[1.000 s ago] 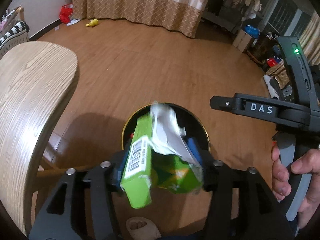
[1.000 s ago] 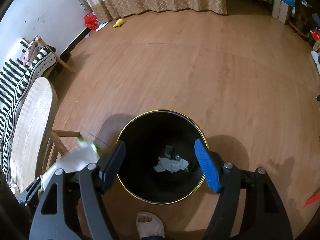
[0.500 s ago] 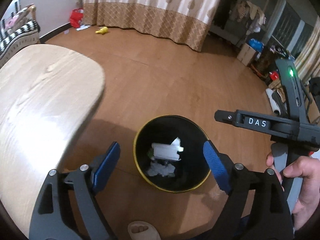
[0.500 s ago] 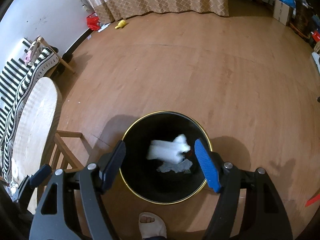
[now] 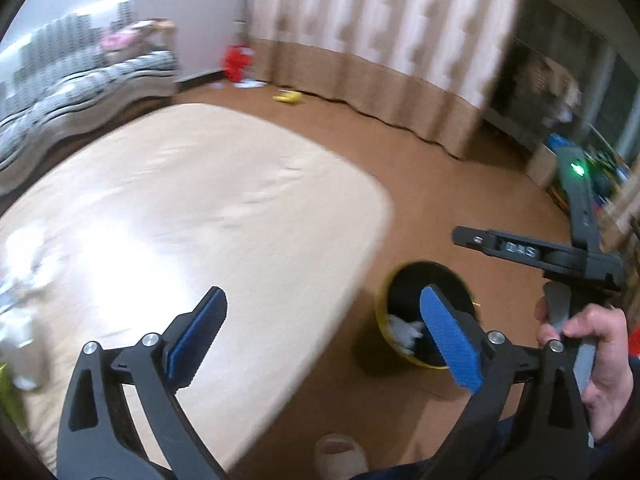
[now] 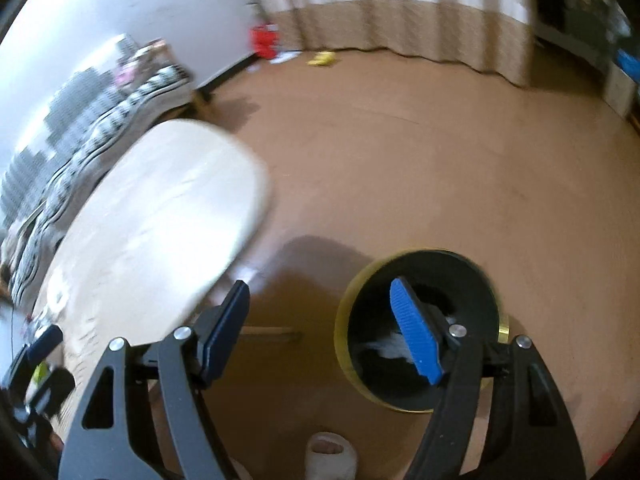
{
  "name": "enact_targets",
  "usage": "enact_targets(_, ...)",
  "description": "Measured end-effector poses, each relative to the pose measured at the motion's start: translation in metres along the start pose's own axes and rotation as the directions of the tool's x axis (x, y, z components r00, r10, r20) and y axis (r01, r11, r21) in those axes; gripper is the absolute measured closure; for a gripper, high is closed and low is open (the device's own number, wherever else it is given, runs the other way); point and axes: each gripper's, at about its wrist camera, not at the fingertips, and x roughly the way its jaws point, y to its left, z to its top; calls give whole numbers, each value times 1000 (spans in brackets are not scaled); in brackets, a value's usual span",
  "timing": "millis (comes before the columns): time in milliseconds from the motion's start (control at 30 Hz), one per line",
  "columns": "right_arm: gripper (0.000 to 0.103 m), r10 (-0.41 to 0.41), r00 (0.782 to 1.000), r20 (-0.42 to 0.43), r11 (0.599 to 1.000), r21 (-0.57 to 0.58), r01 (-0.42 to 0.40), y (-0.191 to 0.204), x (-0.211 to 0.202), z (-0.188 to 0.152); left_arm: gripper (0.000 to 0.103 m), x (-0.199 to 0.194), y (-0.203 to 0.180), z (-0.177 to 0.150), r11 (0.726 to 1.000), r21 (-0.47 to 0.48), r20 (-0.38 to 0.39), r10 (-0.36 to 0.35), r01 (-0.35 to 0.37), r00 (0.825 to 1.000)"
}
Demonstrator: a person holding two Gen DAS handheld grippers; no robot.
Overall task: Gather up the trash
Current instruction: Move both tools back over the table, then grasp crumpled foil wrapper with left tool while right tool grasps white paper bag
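A black trash bin with a yellow rim [image 5: 384,312] [image 6: 344,320] stands on the wood floor and holds white crumpled paper [image 5: 404,326] [image 6: 390,346]. My left gripper [image 5: 324,336] is open and empty, over the edge of the light wood table [image 5: 200,208], left of the bin. My right gripper [image 6: 324,330] is open and empty above the floor, its right finger over the bin. It also shows in the left wrist view [image 5: 520,250], held in a hand. White trash [image 5: 20,264] lies blurred at the table's left edge.
A striped sofa [image 5: 80,80] [image 6: 80,128] stands behind the table. Curtains [image 5: 380,40] hang along the far wall. A red bag [image 5: 238,64] and a yellow item [image 5: 288,98] lie on the floor there. A slippered foot [image 6: 330,452] is below the grippers.
The left gripper opened and dropped the green carton and paper into the bin. Both grippers then swung left and up toward the table; the views are motion-blurred.
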Motion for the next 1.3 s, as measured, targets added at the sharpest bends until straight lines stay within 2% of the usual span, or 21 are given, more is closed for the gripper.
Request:
enact_targets(100, 32, 69, 998, -15, 993, -94, -70, 61, 8, -6, 8, -34, 59, -11, 991, -102, 15, 91, -89, 996)
enact_targets(233, 32, 172, 983, -68, 962, -203, -183, 152, 19, -21, 8, -82, 136, -36, 952, -226, 27, 216, -204, 976)
enact_targets(267, 32, 196, 977, -78, 951, -227, -209, 174, 20, -26, 8, -101, 161, -48, 934, -257, 31, 265, -248, 964)
enact_targets(300, 32, 224, 970, -90, 934, -263, -240, 202, 20, -32, 8, -111, 175, -53, 924, -274, 32, 287, -267, 958)
enact_targets(400, 32, 278, 952, -131, 889, -340, -307, 268, 24, -50, 8, -149, 231, -83, 868, -366, 15, 367, -336, 930)
enact_targets(467, 32, 299, 940, -162, 863, -376, -339, 303, 27, -63, 8, -170, 265, -109, 815, -447, -20, 403, -369, 915)
enact_targets(567, 32, 320, 927, -198, 814, -443, -376, 352, 29, -89, 8, -185, 287, -136, 786, -499, -49, 394, -365, 918)
enact_targets(700, 32, 324, 915, -242, 762, -506, -404, 404, 37, -111, 8, -185, 285, -151, 802, -454, -76, 399, -388, 914)
enact_targets(800, 32, 316, 911, -266, 743, -528, -412, 423, 42, -123, 8, -169, 279, -161, 815, -421, -108, 391, -399, 914)
enact_targets(867, 32, 312, 910, -274, 737, -535, -413, 434, 45, -128, 8, -155, 276, -165, 824, -405, -132, 377, -397, 917)
enact_targets(967, 32, 304, 909, -285, 736, -535, -414, 443, 52, -133, 8, -137, 279, -167, 822, -395, -153, 381, -410, 912)
enact_targets(1200, 32, 277, 913, -300, 729, -553, -403, 458, 64, -141, 10, -124, 276, -159, 825, -378, -127, 404, -421, 906)
enact_targets(1233, 31, 271, 915, -298, 727, -559, -398, 460, 66, -141, 19, -124, 275, -159, 825, -370, -123, 412, -427, 903)
enact_targets(1267, 29, 264, 919, -294, 727, -566, -390, 462, 67, -142, 39, -125, 272, -158, 834, -359, -108, 409, -420, 906)
enact_targets(1300, 28, 257, 921, -292, 726, -571, -384, 464, 69, -143, 49, -126, 268, -158, 839, -355, -103, 402, -411, 910)
